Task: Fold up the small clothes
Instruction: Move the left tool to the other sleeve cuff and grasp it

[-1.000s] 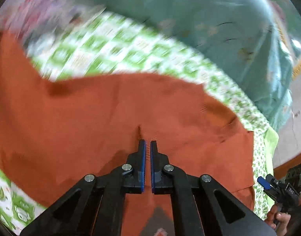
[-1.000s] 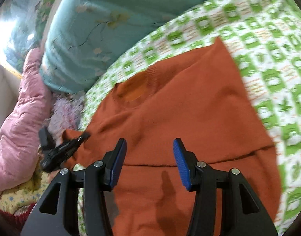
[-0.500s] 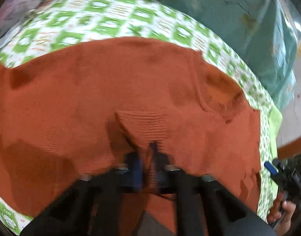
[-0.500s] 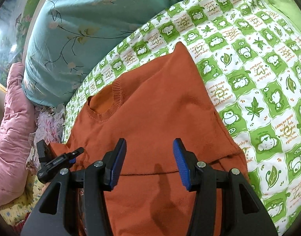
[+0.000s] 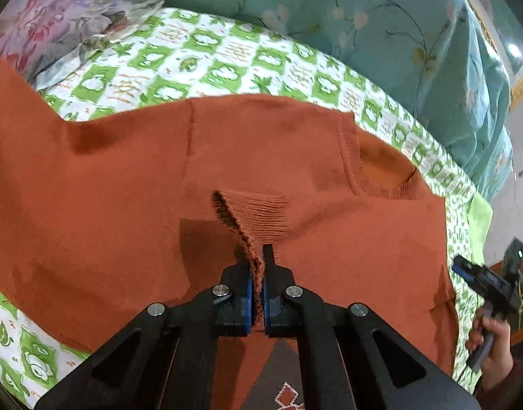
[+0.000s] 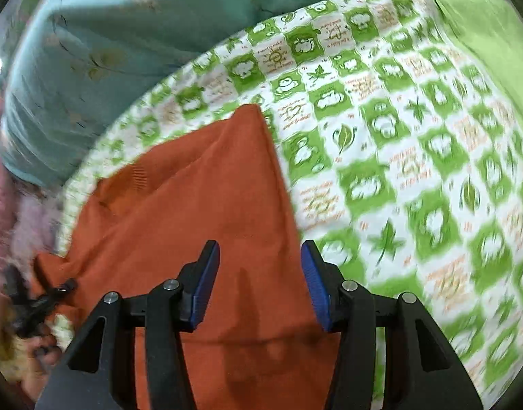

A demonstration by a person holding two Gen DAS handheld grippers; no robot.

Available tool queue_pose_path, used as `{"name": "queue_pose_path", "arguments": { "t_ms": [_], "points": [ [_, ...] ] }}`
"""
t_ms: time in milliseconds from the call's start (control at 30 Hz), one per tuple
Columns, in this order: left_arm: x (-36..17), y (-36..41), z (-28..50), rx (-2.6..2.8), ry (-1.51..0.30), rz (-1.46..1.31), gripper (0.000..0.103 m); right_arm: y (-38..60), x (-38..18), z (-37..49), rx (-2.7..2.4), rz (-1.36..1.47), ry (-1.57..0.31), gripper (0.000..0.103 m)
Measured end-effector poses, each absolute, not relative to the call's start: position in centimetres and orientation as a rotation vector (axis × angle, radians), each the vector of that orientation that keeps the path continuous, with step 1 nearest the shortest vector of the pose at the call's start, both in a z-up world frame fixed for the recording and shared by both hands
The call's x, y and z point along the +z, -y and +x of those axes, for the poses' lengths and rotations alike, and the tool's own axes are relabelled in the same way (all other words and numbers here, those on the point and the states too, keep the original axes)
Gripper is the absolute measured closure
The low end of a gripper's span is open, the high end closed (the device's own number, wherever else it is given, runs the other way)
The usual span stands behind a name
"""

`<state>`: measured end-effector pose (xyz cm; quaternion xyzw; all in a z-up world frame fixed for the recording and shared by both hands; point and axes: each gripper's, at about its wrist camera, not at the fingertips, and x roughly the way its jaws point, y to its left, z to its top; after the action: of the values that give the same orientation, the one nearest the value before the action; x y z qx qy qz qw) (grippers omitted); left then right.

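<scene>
The orange sweater, a soft, light, limp knit, lies spread on the checked bedsheet, its ribbed cuff clamped at twelve o'clock of the left gripper, while the right gripper hovers, jaws apart and empty, over the sweater's edge, a fair next hold.

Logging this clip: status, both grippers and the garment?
Left gripper shut on sleeve cuff. Right gripper open, empty, over orange sweater. Nothing in the way.

Left claw angled downward, jaws clamped tight; right claw angled downward too, jaws standing apart
</scene>
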<state>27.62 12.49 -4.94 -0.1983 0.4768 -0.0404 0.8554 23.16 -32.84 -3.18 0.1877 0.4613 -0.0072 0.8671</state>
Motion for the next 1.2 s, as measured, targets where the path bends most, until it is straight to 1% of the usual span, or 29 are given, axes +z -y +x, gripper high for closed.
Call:
{"name": "queue_pose_path", "arguments": {
  "t_ms": [67,167,200,233,367,433,500,533,567,600,633,667,700,733,767,900,933,967,1000,1067,1133,1200],
  "points": [
    [-5.0,-12.3,27.7,-0.067,-1.009,-0.411,0.101,32.8,-4.4,24.8,-0.022,0.371,-1.006,0.052],
    [-5.4,-13.4,27.0,-0.043,-1.012,-0.474,0.101,33.0,-6.0,26.5,-0.018,0.373,-1.058,0.052],
    [-5.6,-13.6,26.8,-0.037,-1.022,-0.491,0.101,33.0,-5.9,26.7,-0.007,0.361,-1.055,0.056],
    [-5.4,-13.5,26.7,-0.039,-1.025,-0.503,0.101,32.8,-5.6,26.8,0.003,0.340,-1.060,0.093],
    [-4.3,-11.9,26.6,-0.066,-1.010,-0.484,0.101,33.0,-4.0,26.7,-0.009,0.274,-1.042,0.093],
    [-5.0,-11.5,26.9,-0.030,-1.038,-0.438,0.101,33.6,-4.8,26.9,-0.028,0.292,-1.062,0.093],
    [-6.2,-12.1,27.2,0.026,-1.082,-0.420,0.098,33.8,-5.6,27.2,-0.045,0.320,-1.085,0.092],
    [-6.3,-12.5,27.1,0.030,-1.089,-0.425,0.094,33.8,-5.3,27.0,-0.053,0.328,-1.081,0.090],
    [-5.9,-12.9,26.7,0.027,-1.085,-0.430,0.091,33.7,-5.0,26.9,-0.058,0.337,-1.076,0.085],
    [-5.6,-13.1,26.4,0.028,-1.079,-0.424,0.090,33.6,-4.4,26.5,-0.062,0.350,-1.068,0.083],
    [-5.0,-13.3,25.7,0.038,-1.070,-0.403,0.087,33.5,-3.9,26.0,-0.053,0.363,-1.059,0.077],
    [-4.6,-13.5,25.2,0.038,-1.066,-0.399,0.084,33.3,-3.2,25.3,-0.033,0.381,-1.040,0.068],
    [-4.2,-14.0,24.4,0.037,-1.061,-0.411,0.082,33.0,-2.7,24.4,-0.010,0.399,-1.020,0.065],
    [-4.0,-14.5,23.7,0.047,-1.058,-0.424,0.076,32.4,-2.3,24.0,0.010,0.410,-1.011,0.061],
    [-3.8,-15.1,22.8,0.068,-1.051,-0.440,0.071,31.7,-2.0,23.2,0.042,0.421,-1.004,0.060],
    [-2.9,-18.1,18.8,0.178,-1.008,-0.491,0.068,28.4,-2.3,20.2,0.150,0.423,-1.035,0.060],
    [-2.8,-18.8,18.0,0.209,-1.000,-0.488,0.065,27.5,-2.6,19.5,0.174,0.418,-1.049,0.060],
    [-2.6,-19.5,17.1,0.242,-0.992,-0.481,0.059,26.4,-2.8,18.8,0.200,0.408,-1.068,0.060],
    [-2.4,-20.5,16.3,0.287,-0.984,-0.468,0.054,25.5,-3.1,18.3,0.218,0.399,-1.081,0.060],
    [-2.0,-22.6,15.0,0.360,-0.954,-0.460,0.039,24.2,-3.5,17.1,0.250,0.390,-1.103,0.060],
    [-1.8,-24.9,14.4,0.407,-0.942,-0.469,0.033,23.1,-4.1,16.4,0.274,0.384,-1.120,0.060],
    [-1.5,-27.2,14.1,0.485,-0.935,-0.469,0.030,22.0,-4.4,16.1,0.290,0.379,-1.134,0.060]
  ]
}}
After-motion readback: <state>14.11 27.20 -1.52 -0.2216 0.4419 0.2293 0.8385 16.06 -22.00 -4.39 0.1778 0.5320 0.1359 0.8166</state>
